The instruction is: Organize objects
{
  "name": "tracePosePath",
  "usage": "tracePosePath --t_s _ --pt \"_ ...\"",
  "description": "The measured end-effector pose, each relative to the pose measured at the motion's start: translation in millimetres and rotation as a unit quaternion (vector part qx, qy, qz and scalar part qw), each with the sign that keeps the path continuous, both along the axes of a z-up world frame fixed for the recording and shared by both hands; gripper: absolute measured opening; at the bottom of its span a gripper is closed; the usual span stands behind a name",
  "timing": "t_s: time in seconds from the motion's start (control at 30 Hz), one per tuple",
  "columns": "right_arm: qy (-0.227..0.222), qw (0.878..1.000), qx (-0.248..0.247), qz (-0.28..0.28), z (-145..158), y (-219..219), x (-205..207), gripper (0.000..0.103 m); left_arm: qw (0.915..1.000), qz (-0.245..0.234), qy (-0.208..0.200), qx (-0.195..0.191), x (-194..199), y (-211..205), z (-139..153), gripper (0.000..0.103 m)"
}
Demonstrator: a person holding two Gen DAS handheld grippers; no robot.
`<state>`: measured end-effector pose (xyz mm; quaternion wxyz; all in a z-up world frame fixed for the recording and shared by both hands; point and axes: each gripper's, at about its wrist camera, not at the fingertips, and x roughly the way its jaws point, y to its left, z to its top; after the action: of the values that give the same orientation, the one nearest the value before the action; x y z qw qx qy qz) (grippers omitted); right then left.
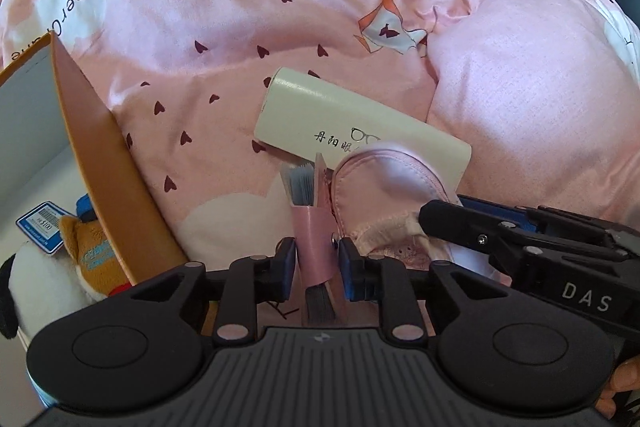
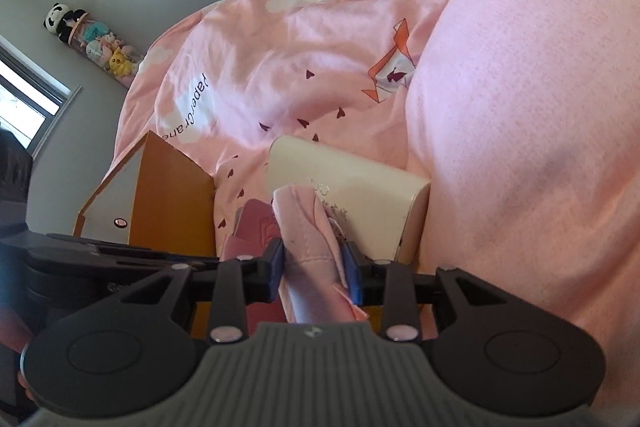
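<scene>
While both tools work over bed (image 1: 240, 7), left gripper (image 1: 314, 267) fingers clench pink notebook (image 1: 314, 239); right gripper (image 2: 314, 267) fingers clench pink sleep mask (image 2: 308, 239), both lifted near orange box (image 1: 116, 187), likely for dropping in. Cream glasses case (image 1: 340, 119) waits on bed.

A pink bedspread (image 1: 224, 27) with small dark hearts and white clouds covered the bed. On it lay a cream glasses case (image 1: 344, 119), tight against a plump pink pillow (image 1: 532, 99). An orange box (image 1: 108, 163) stood open just beside, on the cover too.
</scene>
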<state>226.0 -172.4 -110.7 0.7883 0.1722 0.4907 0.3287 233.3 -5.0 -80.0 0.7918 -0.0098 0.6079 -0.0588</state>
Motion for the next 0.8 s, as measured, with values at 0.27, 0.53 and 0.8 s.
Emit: tracePosePath --t_s 0.27,0.53,0.8 --pt "0.012 1.000 0.015 0.004 0.6 -4.6 0.1 0.033 0.9978 0.038 -0.051 -0.021 -16.3 1.7 6.1 0.024" --pt "-0.064 0.998 0.019 0.004 57.5 0.1 -27.1 0.030 0.9845 0.073 -0.134 -0.087 -61.4 38.6 70.8 0.024" --pt "-0.133 0.988 0.073 0.032 132.7 29.9 -51.5 0.030 0.9640 0.121 -0.219 -0.090 -109.6 116.2 149.2 0.024"
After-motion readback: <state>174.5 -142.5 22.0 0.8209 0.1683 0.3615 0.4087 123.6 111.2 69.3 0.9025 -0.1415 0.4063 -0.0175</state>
